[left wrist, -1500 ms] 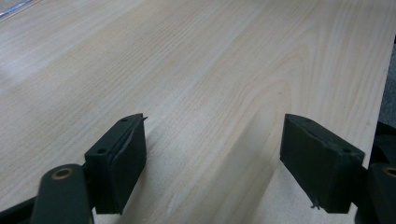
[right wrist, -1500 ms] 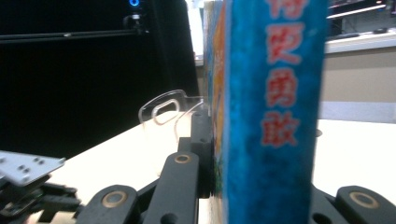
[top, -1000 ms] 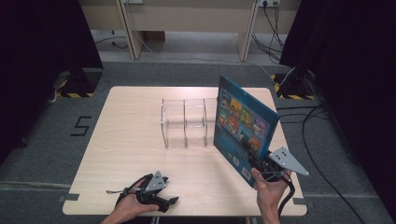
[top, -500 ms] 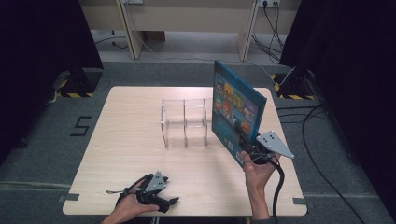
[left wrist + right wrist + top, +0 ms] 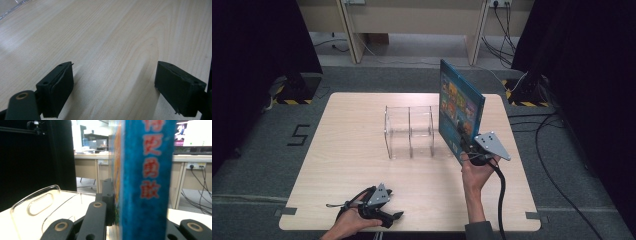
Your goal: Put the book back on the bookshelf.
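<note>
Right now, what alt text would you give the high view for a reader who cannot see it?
The right gripper holds a blue book upright, just right of a clear acrylic rack on a light wooden table. The left gripper rests open near the table's front edge, holding nothing.

The high view looks forward and down from above the person's side, taking in the whole wooden table (image 5: 362,150) and the floor beyond it. The left gripper view sits very close to the tabletop (image 5: 112,37) near the table's near edge, facing along its jaws across bare wood. The right gripper view looks level across the table, close behind the blue book (image 5: 146,177). It shares the book (image 5: 459,112) and the clear acrylic rack (image 5: 37,205) with the high view (image 5: 409,130).
</note>
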`<state>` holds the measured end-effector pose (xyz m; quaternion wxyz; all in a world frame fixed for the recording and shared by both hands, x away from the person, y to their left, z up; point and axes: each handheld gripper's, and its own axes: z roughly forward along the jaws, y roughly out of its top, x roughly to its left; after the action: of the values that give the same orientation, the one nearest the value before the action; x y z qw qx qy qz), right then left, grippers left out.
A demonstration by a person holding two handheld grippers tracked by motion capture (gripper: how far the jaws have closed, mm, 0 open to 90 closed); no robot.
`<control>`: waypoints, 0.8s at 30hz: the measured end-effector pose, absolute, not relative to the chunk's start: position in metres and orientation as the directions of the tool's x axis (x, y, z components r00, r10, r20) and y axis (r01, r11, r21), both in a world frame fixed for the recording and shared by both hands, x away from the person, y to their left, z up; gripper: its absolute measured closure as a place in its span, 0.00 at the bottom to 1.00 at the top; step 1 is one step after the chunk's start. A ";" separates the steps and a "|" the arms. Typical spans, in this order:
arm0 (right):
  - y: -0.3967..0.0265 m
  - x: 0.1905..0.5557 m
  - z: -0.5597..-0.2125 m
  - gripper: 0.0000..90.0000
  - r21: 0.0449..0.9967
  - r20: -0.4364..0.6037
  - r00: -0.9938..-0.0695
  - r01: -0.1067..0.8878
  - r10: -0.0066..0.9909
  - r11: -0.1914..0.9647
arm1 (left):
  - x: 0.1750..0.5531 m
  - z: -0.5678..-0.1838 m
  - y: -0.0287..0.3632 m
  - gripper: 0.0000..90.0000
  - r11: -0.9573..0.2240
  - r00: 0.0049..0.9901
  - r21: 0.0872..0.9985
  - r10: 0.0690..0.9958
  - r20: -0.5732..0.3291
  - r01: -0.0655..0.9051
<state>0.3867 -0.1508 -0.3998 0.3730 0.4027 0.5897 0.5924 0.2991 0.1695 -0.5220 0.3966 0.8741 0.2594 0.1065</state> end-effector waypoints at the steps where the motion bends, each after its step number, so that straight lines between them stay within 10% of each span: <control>1: -0.149 0.389 -0.402 0.92 0.999 0.044 -0.391 0.031 0.919 -0.034 | 0.299 -0.522 0.170 0.16 -0.552 0.843 0.748 0.537 -0.018 0.368; 24: -0.131 0.410 -0.439 0.92 0.999 0.034 -0.309 -0.002 0.950 -0.037 | 0.298 -0.522 0.169 0.16 -0.553 0.847 0.750 0.531 -0.018 0.362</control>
<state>0.4098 -0.1313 -0.4386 0.4083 0.4225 0.5611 0.5830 0.2984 0.1691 -0.5224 0.3979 0.8748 0.2552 0.1061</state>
